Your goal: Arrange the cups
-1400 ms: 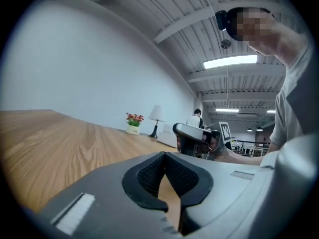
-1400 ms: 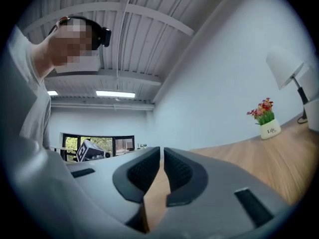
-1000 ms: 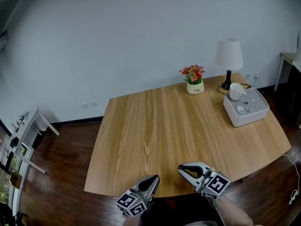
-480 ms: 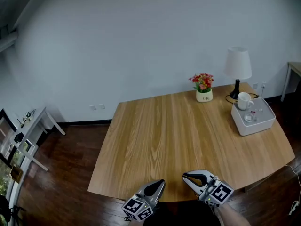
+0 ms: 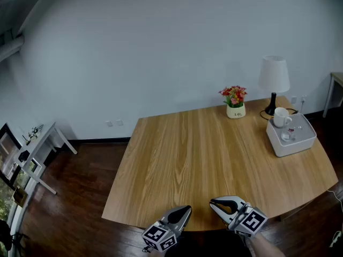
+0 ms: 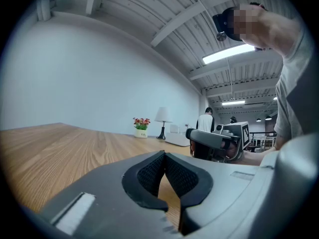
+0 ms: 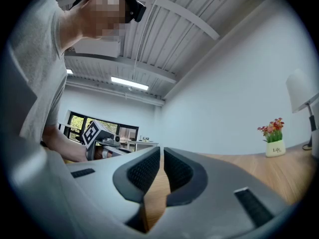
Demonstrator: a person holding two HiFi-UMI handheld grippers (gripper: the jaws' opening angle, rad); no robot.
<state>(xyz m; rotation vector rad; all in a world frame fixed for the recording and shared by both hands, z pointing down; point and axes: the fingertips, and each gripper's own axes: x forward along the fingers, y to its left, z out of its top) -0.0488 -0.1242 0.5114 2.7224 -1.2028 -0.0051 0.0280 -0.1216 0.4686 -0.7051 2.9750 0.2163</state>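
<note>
A white mug (image 5: 281, 116) and a small clear glass (image 5: 288, 135) stand in a white tray (image 5: 292, 143) at the far right of the wooden table (image 5: 203, 154). Both grippers hover at the table's near edge, far from the tray. My left gripper (image 5: 185, 211) is shut with nothing between its pads (image 6: 149, 171). Beside it my right gripper (image 5: 214, 202) is shut and empty too, its pads (image 7: 142, 171) nearly touching. In the left gripper view the right gripper (image 6: 214, 141) shows to the side.
A white pot of red flowers (image 5: 235, 103) and a white-shaded lamp (image 5: 274, 82) stand at the table's far edge near the tray. A white side table (image 5: 37, 143) stands on the dark floor at left. A person (image 6: 205, 126) stands far off.
The head view has tilted up, so table and tray sit lower and further right in frame. Neither gripper has moved over the table edge.
</note>
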